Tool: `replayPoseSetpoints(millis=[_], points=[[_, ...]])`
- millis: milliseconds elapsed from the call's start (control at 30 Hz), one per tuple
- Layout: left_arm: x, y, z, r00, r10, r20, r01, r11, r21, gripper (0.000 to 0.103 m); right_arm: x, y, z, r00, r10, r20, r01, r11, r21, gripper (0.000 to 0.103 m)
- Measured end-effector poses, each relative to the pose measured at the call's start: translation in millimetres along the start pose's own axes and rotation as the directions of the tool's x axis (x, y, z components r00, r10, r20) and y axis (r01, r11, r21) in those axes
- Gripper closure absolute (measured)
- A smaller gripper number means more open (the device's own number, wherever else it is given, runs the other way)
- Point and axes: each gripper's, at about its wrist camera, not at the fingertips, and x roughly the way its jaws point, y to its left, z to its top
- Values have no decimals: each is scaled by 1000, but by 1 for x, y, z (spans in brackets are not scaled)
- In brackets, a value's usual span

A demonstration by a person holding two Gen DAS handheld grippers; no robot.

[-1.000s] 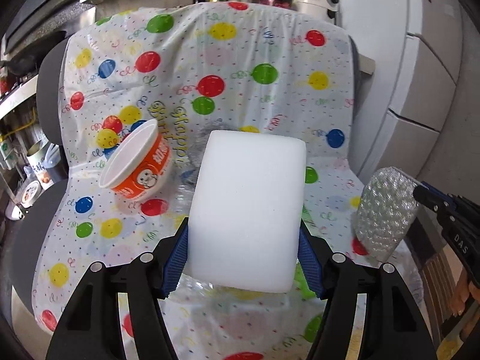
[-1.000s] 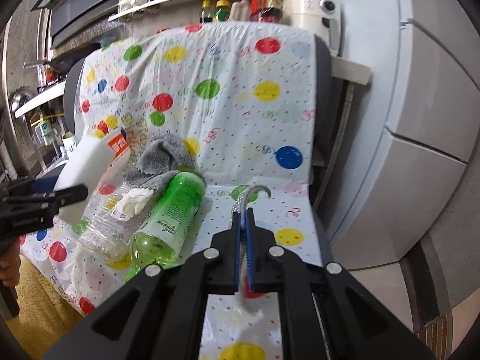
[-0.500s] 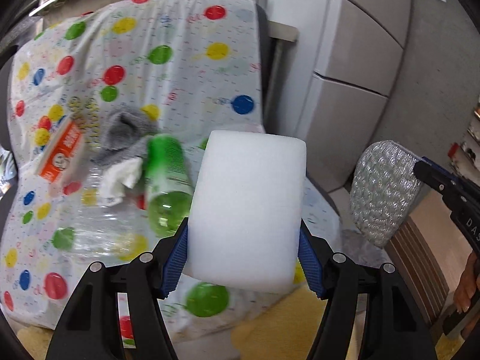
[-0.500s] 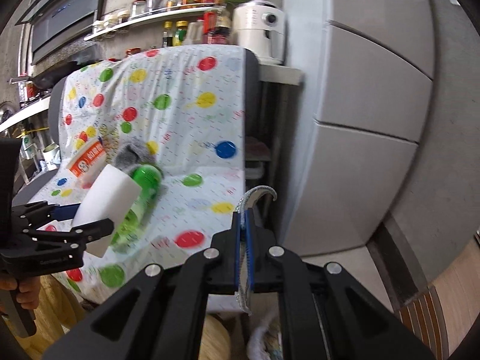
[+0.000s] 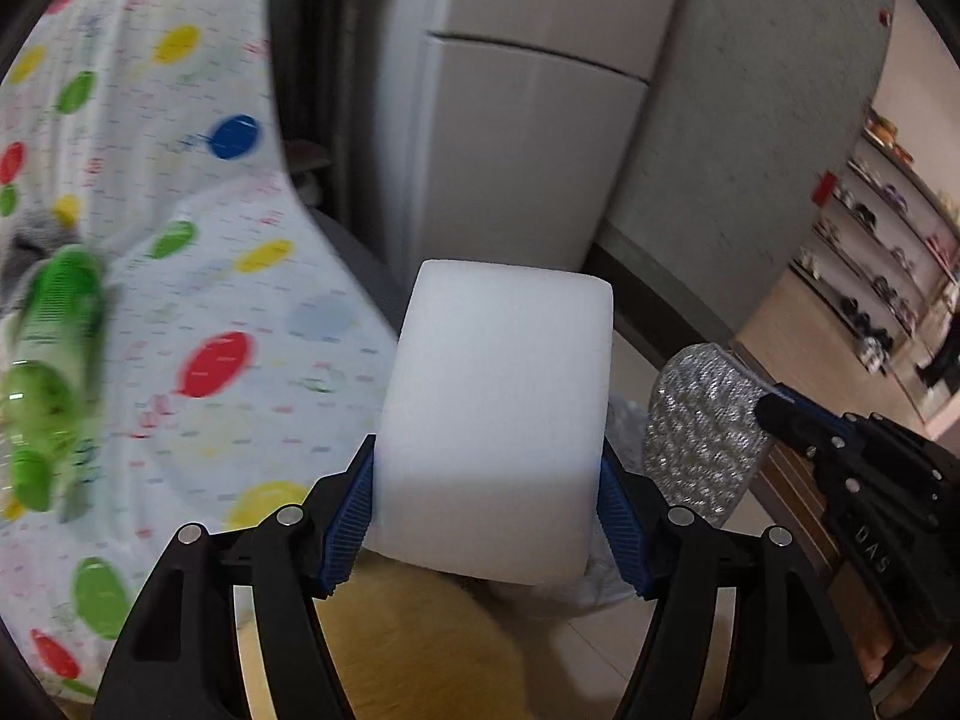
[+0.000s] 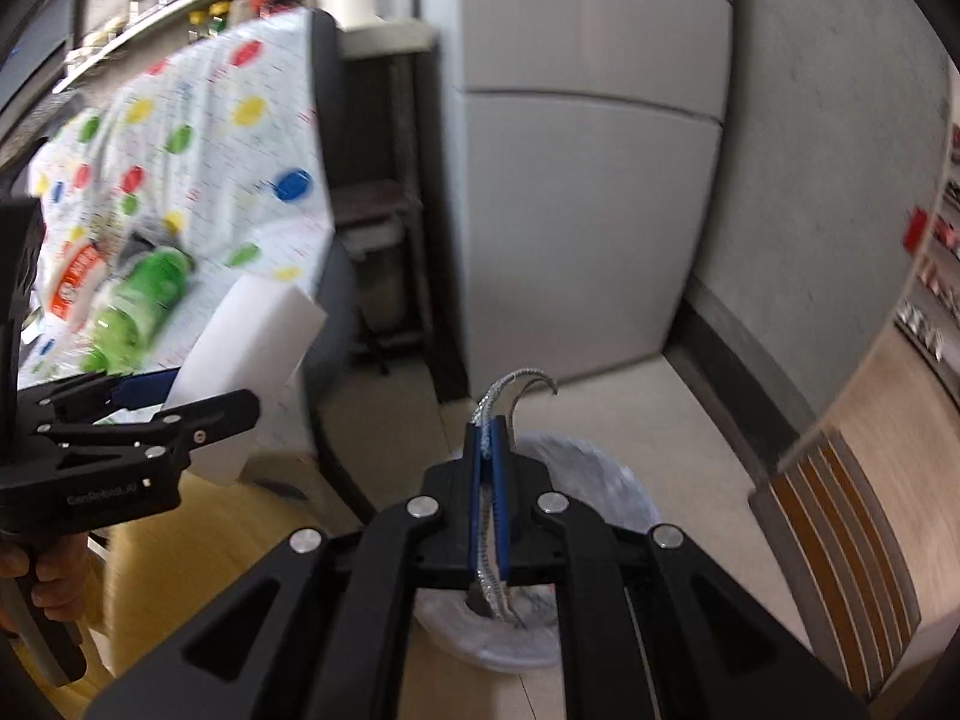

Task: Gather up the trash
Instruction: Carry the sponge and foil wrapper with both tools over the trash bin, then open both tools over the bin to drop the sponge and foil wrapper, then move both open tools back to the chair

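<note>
Two pieces of trash in the air, one per gripper. White foam block: clamped low across its width between the blue pads of the left gripper, most of its length sticking out forward, held beyond the edge of the balloon-print cover. Probably very light and slightly springy, judging by the matte, rounded-corner look; best taken across the flat sides as now, with gentle pressure, since hard squeezing would likely dent it. Silver scrubbing pad: pinched edge-on in the right gripper, fingers nearly closed on it, thin and curling at the free end, so apparently limp and light; needs a firm pinch well in from the rim to avoid slipping out. Held directly above the lined trash bin on the floor. Further out: green bottle lying on the cover near its front edge, orange cup beside it, not yet collected. Gray cabinet behind the bin, wooden chair to its right.
</note>
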Motion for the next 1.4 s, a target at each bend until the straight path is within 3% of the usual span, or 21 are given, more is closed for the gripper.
replayPoseSetpoints(millis=[167, 300, 400, 533, 700, 933, 1067, 1233, 1400], points=[[48, -28, 9, 994, -64, -84, 67, 997, 40, 33, 26, -37, -19, 998, -7, -57, 12, 997, 81, 99], [67, -41, 11, 992, -56, -113, 65, 995, 72, 25, 44, -56, -27, 996, 8, -90, 4, 991, 137, 98], [74, -42, 14, 992, -52, -119, 62, 995, 78, 24, 52, -71, -29, 995, 24, -95, -5, 979, 204, 97], [63, -28, 17, 994, -47, -96, 53, 997, 53, 24, 48, -79, -30, 997, 12, -81, 7, 973, 231, 71], [31, -2, 22, 1000, -7, -15, 7, 1000, 9, 24, 32, -71, -21, 999, -7, -48, 17, 977, 211, 71], [-32, 50, 16, 990, 112, 90, -108, 993, -45, 24, 1, -21, 7, 1000, 7, 27, -11, 993, 118, 71], [-66, 79, 3, 974, 200, 105, -193, 979, -71, 24, -14, 23, 30, 995, 64, 83, -67, 997, 44, 71], [-110, 130, -21, 961, 253, 109, -234, 959, -161, 24, -14, 90, 50, 981, 170, 90, -165, 984, -62, 71], [-147, 189, -50, 923, 371, 106, -337, 908, -248, 24, -6, 158, 57, 962, 271, 35, -262, 951, -163, 67]])
